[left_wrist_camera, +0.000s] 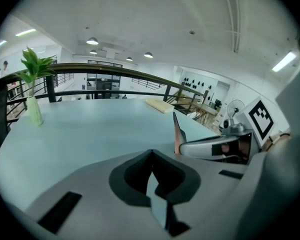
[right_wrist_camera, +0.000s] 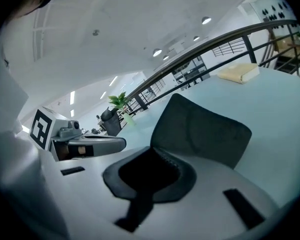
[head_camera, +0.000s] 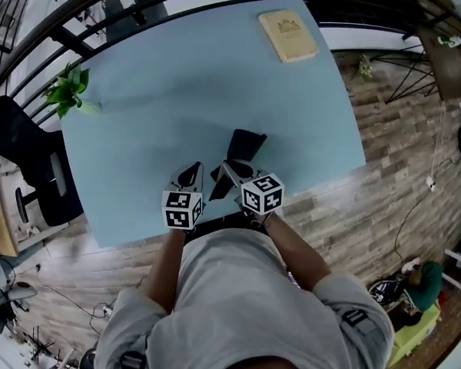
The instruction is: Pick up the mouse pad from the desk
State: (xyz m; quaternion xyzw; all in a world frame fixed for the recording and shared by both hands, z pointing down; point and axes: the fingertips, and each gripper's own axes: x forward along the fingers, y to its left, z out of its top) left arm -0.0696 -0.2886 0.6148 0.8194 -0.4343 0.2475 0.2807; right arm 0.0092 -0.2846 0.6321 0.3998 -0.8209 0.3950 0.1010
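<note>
The black mouse pad [head_camera: 241,151] is off the light blue desk [head_camera: 177,91], tilted up above its near edge. My right gripper [head_camera: 224,175] is shut on the pad's near end. In the right gripper view the dark pad [right_wrist_camera: 202,129] fans out beyond the right gripper [right_wrist_camera: 155,159]. From the left gripper view the pad [left_wrist_camera: 178,131] shows edge-on, standing up from the right gripper [left_wrist_camera: 210,146]. My left gripper [head_camera: 190,177] hovers just left of it. The left gripper [left_wrist_camera: 152,171] has its jaws nearly together, with only a thin slit and nothing between them.
A tan book [head_camera: 288,35] lies at the desk's far right corner. A green plant in a vase [head_camera: 71,92] stands at the far left edge. Dark railings [head_camera: 100,6] run behind the desk, and a black chair [head_camera: 31,160] stands at the left.
</note>
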